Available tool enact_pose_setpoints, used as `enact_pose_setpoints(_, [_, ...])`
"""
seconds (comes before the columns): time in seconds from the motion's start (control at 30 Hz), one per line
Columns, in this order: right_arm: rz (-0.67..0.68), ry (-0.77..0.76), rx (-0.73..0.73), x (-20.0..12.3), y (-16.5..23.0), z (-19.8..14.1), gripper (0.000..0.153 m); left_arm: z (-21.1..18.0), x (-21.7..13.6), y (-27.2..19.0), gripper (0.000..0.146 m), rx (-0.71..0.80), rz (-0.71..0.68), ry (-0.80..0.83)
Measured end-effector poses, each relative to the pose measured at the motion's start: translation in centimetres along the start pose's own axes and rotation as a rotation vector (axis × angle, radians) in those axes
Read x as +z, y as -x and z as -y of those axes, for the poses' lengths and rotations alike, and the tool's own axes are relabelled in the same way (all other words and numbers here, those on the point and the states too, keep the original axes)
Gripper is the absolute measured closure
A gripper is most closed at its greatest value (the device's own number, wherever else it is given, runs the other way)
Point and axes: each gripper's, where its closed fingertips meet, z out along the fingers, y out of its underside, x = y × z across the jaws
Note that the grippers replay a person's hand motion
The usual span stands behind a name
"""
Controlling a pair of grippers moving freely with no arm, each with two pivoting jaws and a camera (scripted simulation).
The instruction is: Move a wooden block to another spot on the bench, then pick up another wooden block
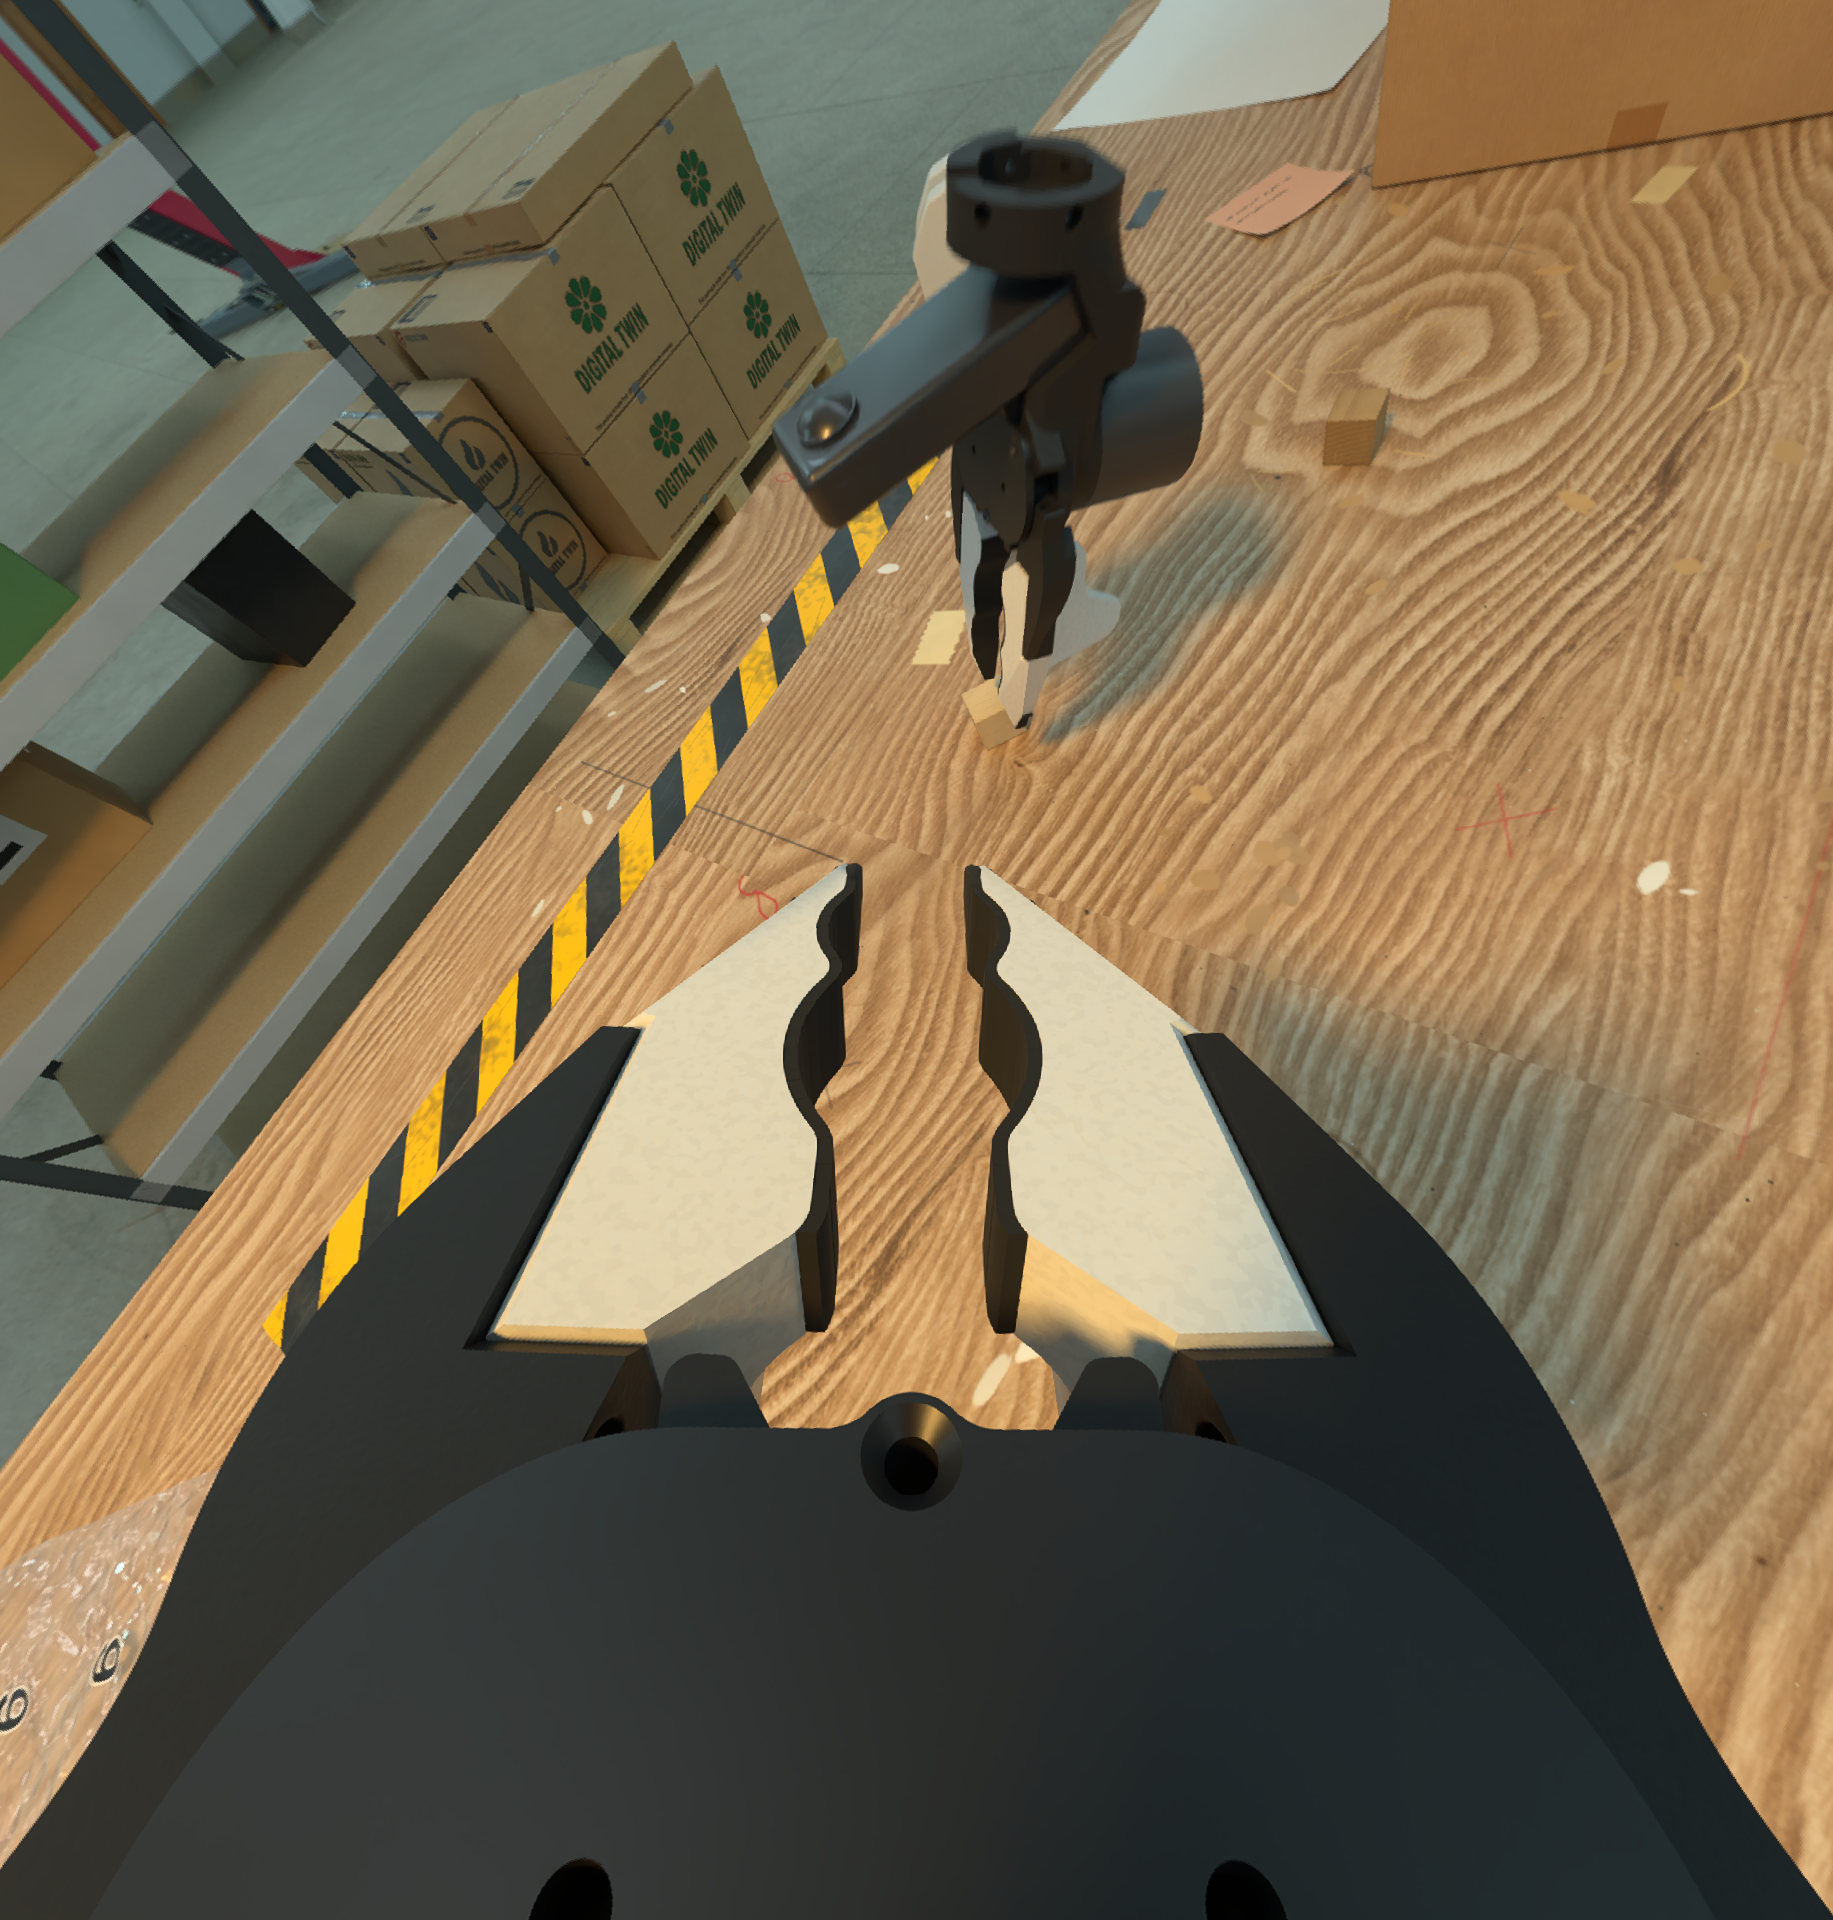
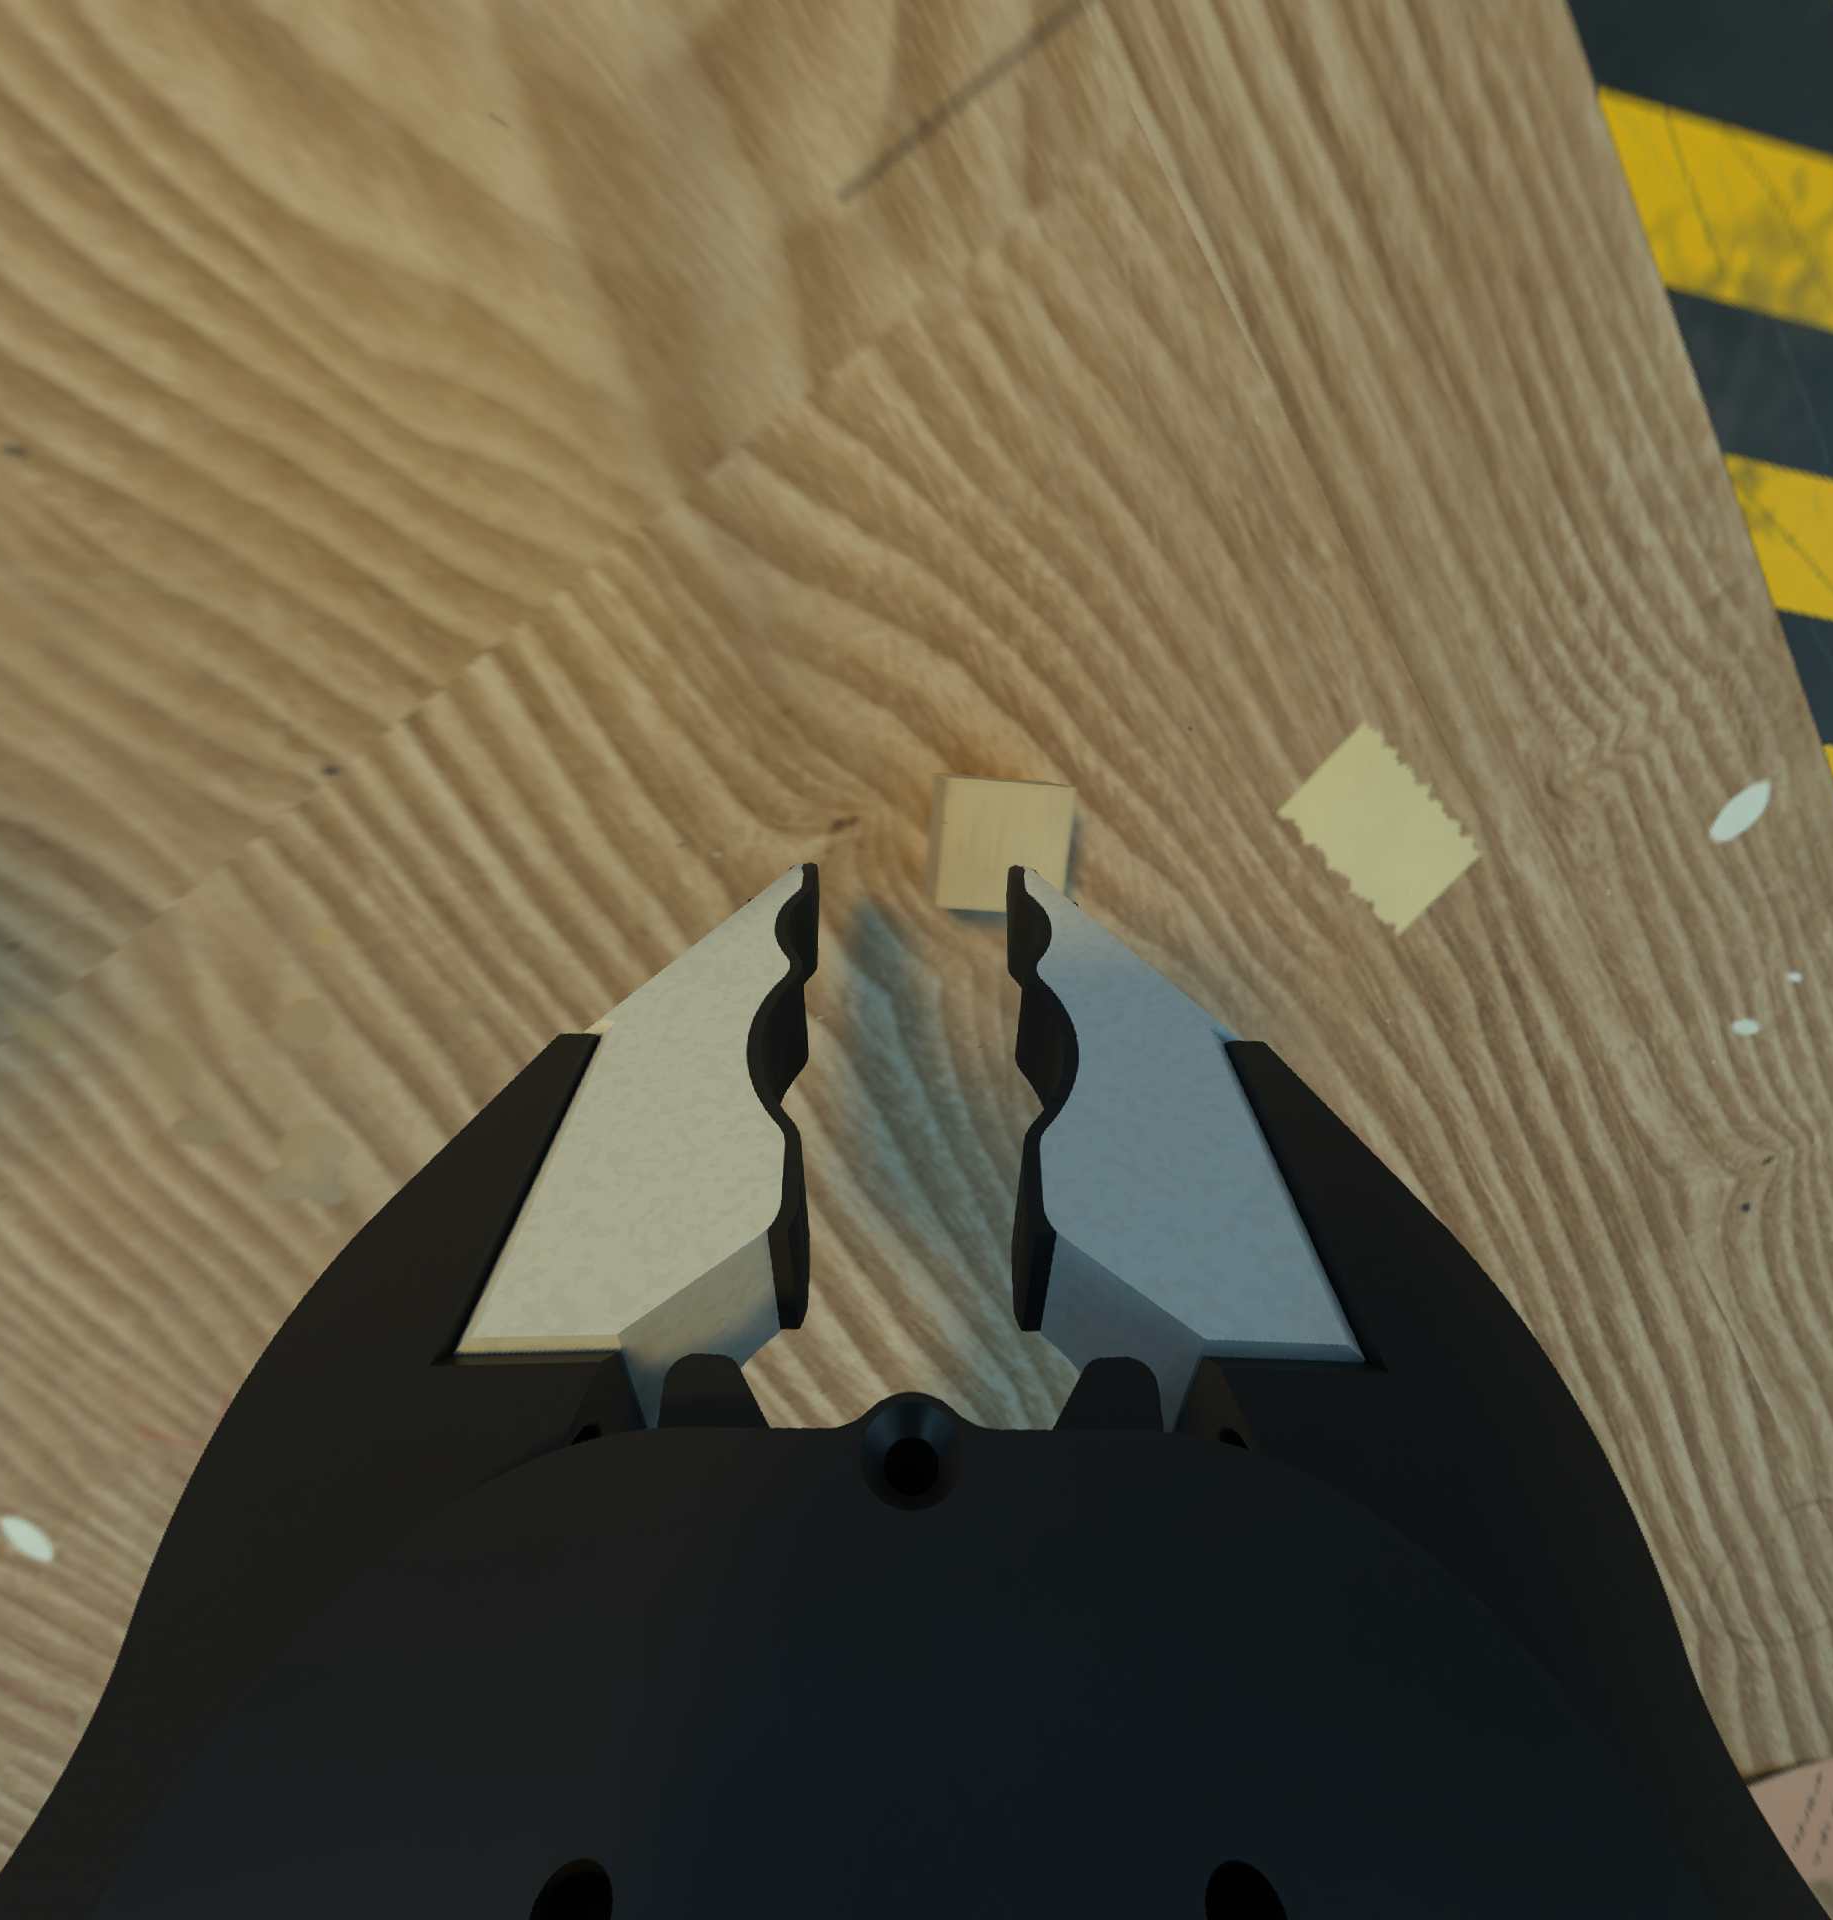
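Right gripper (image 2: 912, 868) hung low over bench (image 2: 372, 416), jaws spread, nothing between them. Small wooden block (image 2: 1000, 847) lay flat just beyond fingertips, off to one side, partly behind one finger, near striped edge (image 2: 1764, 343). Judged: better shifted sideways to centre block in gap before lowering, then closed square on flat faces. Left gripper (image 1: 912, 873) spread too, empty, well back. Second block (image 1: 1353, 426) stood farther inward, toward cardboard box (image 1: 1618, 73) at far edge.
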Motion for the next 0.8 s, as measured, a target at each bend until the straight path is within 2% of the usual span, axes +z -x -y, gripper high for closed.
enact_pose_setpoints(0.13, [-0.051, 0.060, 0.040, 1.4, -1.6, -0.2, 0.114, 0.0, -0.2, 0.3, 0.127, -0.012, -0.002, -0.010])
enact_pose_setpoints(0.37, [-0.059, 0.067, 0.039, 1.0, -2.4, 0.2, 0.116, 0.2, -0.4, 0.4, 0.127, -0.014, -0.008, -0.024])
enact_pose_setpoints(0.67, [0.072, 0.103, 0.098, 2.4, -1.8, -0.6, 0.113, 0.3, -0.6, 0.1, 0.127, -0.008, -0.017, -0.028])
enact_pose_setpoints(0.73, [0.079, 0.119, 0.088, 2.6, -1.7, -0.9, 0.124, 0.3, -0.6, 0.1, 0.127, -0.007, -0.019, -0.029])
enact_pose_setpoints(0.8, [0.094, 0.125, 0.089, 2.3, -1.5, -1.0, 0.124, 0.3, -0.7, 0.2, 0.127, -0.007, -0.020, -0.032])
